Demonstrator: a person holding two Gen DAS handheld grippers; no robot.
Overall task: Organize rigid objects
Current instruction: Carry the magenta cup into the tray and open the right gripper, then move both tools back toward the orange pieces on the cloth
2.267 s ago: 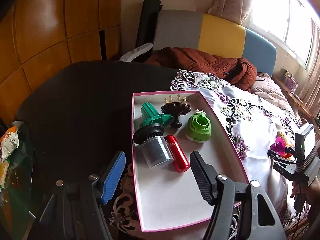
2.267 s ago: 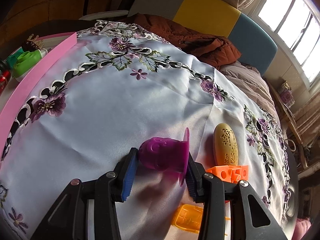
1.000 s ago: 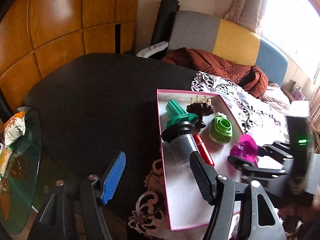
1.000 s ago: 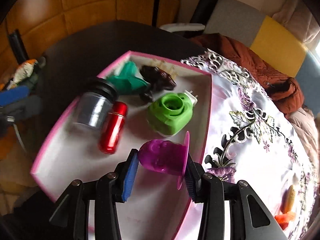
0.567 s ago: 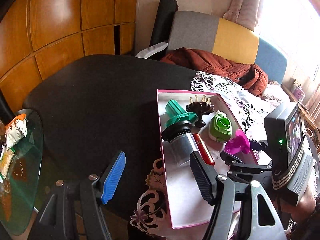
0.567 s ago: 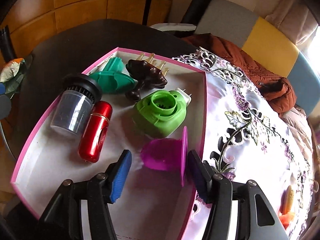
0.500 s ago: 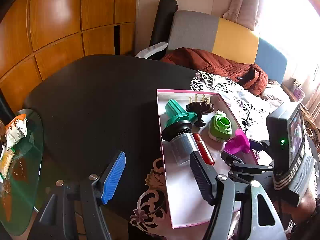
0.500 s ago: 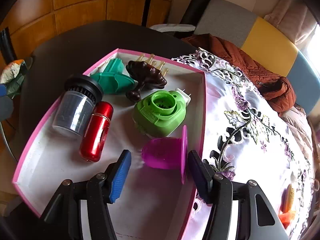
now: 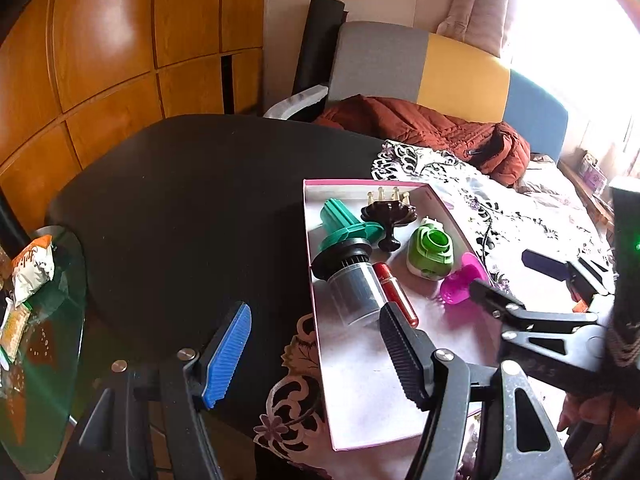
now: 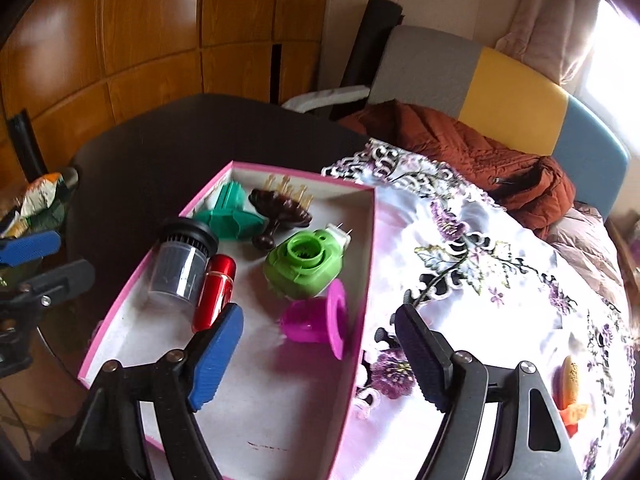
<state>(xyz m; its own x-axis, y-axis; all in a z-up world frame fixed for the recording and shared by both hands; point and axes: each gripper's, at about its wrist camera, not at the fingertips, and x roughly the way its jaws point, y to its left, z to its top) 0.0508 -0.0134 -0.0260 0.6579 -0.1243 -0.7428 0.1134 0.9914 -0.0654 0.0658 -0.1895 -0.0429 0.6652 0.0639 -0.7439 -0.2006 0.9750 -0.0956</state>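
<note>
Landmark: we place everything against the pink box (image 10: 362,332), which sits partly on the embroidered cloth (image 10: 500,292).
Done: we count six things inside the box. The magenta piece (image 10: 316,320) lies on its side near the right wall, just in front of the green plug-in (image 10: 306,266). Toward the left wall lie the red cylinder (image 10: 214,296) and the clear cup with the black cap (image 10: 180,262). At the far end sit the teal part (image 10: 230,212) and the dark brown comb (image 10: 280,206).
Left to do: we judge at least two things remain outside the box, well off to its right on the cloth: a yellow oval piece (image 10: 570,376) and an orange piece (image 10: 574,412).
Right gripper (image 10: 318,360): spread wide, empty, hanging above the near half of the box; the magenta piece lies free between and beyond its pads.
Left gripper (image 9: 316,352): wide apart, holding nothing, near the box's left front corner.
Hard to make out: the orange piece is cut off at the frame edge, and we cannot tell whether more things lie beyond it. The right gripper's arm covers part of the magenta piece in the left wrist view.
</note>
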